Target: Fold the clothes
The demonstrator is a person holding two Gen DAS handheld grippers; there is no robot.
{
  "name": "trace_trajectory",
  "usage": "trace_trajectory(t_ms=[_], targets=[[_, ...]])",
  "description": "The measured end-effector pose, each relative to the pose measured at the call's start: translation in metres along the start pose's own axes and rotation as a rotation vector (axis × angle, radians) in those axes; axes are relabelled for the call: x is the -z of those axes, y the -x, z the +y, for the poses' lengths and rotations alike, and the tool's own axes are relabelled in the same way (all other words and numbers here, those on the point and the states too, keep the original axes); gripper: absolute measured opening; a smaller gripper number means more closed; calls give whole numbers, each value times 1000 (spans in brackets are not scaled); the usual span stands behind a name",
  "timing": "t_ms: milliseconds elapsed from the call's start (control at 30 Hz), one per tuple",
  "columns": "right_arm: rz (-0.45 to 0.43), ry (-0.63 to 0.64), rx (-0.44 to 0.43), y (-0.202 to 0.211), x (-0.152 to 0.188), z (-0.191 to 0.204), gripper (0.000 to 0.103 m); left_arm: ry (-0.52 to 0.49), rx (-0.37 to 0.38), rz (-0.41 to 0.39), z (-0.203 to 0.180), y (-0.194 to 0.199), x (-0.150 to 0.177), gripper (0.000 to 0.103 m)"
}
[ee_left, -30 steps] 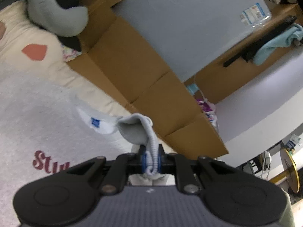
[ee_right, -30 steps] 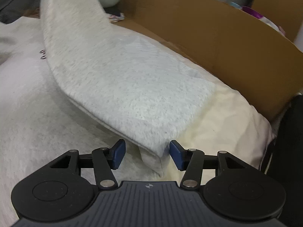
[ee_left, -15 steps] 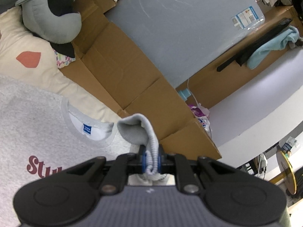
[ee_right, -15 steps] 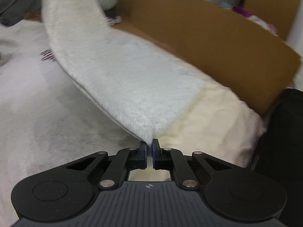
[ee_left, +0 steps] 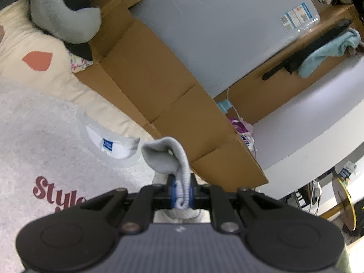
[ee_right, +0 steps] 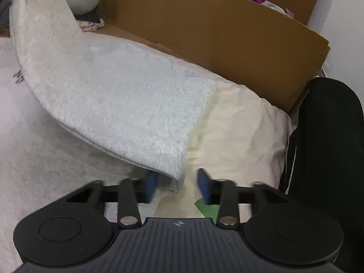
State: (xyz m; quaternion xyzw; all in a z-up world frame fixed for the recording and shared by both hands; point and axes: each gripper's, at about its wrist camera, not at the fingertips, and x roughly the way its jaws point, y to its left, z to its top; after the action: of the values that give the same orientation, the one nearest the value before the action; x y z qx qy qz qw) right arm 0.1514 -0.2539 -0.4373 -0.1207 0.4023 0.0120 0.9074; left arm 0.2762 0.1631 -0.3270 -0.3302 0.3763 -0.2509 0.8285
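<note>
From the left wrist view, the left gripper (ee_left: 181, 191) is clamped on the ribbed cuff (ee_left: 179, 170) of the grey sweatshirt (ee_left: 41, 141), which lies on the bed.

From the right wrist view, the right gripper (ee_right: 178, 185) has just been opening; the folded sleeve's (ee_right: 118, 97) hem corner sits between its parted pads, unpinched (mid sleeve-fold, apparently). Next, I'd judge: re-pinch the corner.

Soft indoor light, fisheye bending, slight blur
</note>
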Motion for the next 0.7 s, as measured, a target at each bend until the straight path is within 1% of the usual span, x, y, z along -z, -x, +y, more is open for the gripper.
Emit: trace_trajectory(t_ms=[133, 233, 333, 400, 567, 667, 700], targets=[[-2, 11, 3, -12, -3, 6, 52, 14, 0, 4, 4, 5, 3, 11], [-3, 3, 23, -22, -7, 8, 51, 19, -4, 5, 6, 10, 5, 11], [-16, -12, 81, -28, -7, 6, 51, 25, -10, -11, 9, 15, 3, 11], [-23, -1, 136, -30, -7, 6, 50, 29, -20, -34, 11, 20, -1, 11], [-34, 12, 209, -29, -4, 8, 49, 41, -21, -69, 15, 26, -9, 10], [-31, 2, 235, -29, -3, 8, 49, 41, -24, -72, 19, 27, -8, 10], [-29, 1, 241, -29, -3, 9, 49, 32, -35, -67, 21, 26, -6, 10]])
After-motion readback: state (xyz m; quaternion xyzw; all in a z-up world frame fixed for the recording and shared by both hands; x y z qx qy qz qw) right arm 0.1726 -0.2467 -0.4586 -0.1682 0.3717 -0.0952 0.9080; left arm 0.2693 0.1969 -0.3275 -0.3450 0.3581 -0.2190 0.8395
